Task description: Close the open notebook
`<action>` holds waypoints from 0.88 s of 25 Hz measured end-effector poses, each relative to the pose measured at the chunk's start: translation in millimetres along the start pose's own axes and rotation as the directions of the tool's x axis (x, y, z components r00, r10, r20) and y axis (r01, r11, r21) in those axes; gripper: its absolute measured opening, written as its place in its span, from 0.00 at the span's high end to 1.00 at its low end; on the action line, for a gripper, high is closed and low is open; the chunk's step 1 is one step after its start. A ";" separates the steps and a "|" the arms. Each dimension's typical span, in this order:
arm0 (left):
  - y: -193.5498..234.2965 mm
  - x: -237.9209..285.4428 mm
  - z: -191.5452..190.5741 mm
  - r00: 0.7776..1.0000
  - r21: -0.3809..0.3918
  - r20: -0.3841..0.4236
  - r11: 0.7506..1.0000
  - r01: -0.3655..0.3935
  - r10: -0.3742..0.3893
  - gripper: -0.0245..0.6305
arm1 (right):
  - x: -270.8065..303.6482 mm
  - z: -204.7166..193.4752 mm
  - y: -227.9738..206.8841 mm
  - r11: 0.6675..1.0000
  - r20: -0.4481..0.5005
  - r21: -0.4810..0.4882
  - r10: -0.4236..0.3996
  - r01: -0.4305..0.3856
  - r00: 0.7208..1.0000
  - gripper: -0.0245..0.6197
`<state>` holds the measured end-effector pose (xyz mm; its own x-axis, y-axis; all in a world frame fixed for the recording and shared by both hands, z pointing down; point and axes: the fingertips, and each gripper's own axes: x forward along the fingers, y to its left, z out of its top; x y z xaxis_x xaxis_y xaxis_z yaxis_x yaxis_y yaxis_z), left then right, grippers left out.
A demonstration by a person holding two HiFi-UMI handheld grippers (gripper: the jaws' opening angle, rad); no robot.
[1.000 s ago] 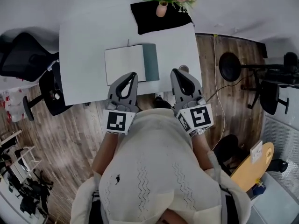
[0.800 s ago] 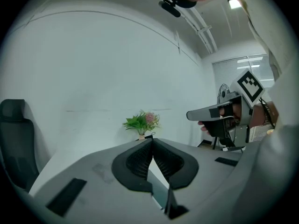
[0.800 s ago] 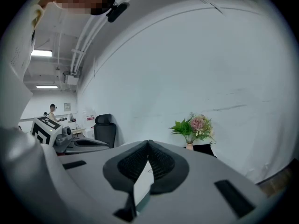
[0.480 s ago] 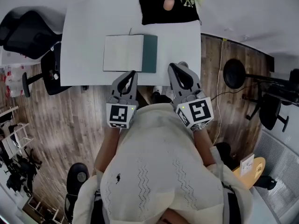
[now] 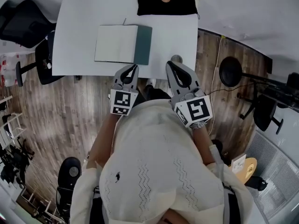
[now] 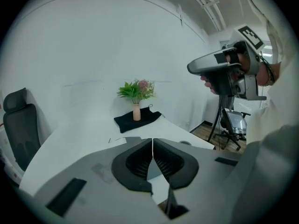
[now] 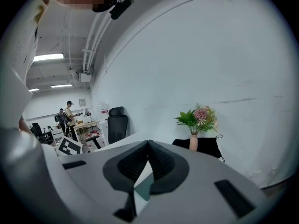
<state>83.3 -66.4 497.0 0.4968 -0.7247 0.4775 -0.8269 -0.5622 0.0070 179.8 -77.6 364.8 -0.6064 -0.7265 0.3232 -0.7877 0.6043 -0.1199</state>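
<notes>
The notebook (image 5: 117,43) is seen open on the counter (image 5: 74,31). The left gripper (image 5: 132,69) and right gripper (image 5: 171,65) are held pressed together, empty, by the counter's near edge.

The surface (image 5: 74,31) is smooth and white. The notebook (image 5: 116,43) has pale paper pages. A black cloth (image 5: 149,6) looks soft. The floor (image 5: 70,111) is brown wood.

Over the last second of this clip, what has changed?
The left tongs have sunk toward the table's near edge, shut and empty. The right tongs barely shifted, also shut. Nothing was taken hold of or let go. The notebook still lies open on the table, untouched.
</notes>
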 end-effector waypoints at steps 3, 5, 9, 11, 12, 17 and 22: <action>-3.7 11.0 -16.8 0.999 0.015 -0.053 1.000 0.011 -0.010 0.94 | -2.1 -5.4 -6.0 1.000 -0.009 0.007 -0.001 0.001 1.000 0.96; -8.3 17.7 -34.2 0.994 0.025 -0.106 0.999 0.023 -0.020 0.94 | -2.6 -9.7 -9.2 1.000 -0.016 0.018 -0.004 0.004 1.000 0.96; -18.1 27.0 -59.6 0.981 0.081 -0.190 0.995 0.055 -0.039 0.85 | -3.1 -13.6 -8.6 1.000 -0.023 0.020 0.002 -0.002 1.000 0.96; -20.9 32.2 -71.4 0.970 0.100 -0.238 0.992 0.080 -0.054 0.79 | -2.2 -15.2 -7.5 1.000 -0.029 0.020 0.009 -0.008 1.000 0.96; -21.2 34.6 -76.6 0.963 0.106 -0.262 0.990 0.088 -0.057 0.77 | -2.1 -16.3 -7.0 1.000 -0.031 0.022 0.010 -0.010 0.999 0.96; -14.3 42.8 -91.7 0.943 0.150 -0.331 0.984 0.100 -0.045 0.75 | -1.2 -23.0 -5.6 0.999 -0.040 0.038 0.000 0.001 0.999 0.96; -7.9 49.6 -104.8 0.918 0.279 -0.395 0.949 0.150 -0.028 0.72 | -0.3 -24.0 -7.1 0.998 -0.044 0.049 -0.025 0.027 0.999 0.96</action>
<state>86.8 -56.2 612.7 0.3755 -0.4919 0.7856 -0.6366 -0.7529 -0.1671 188.2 -73.7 388.1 -0.5813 -0.7264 0.3666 -0.8082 0.5677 -0.1567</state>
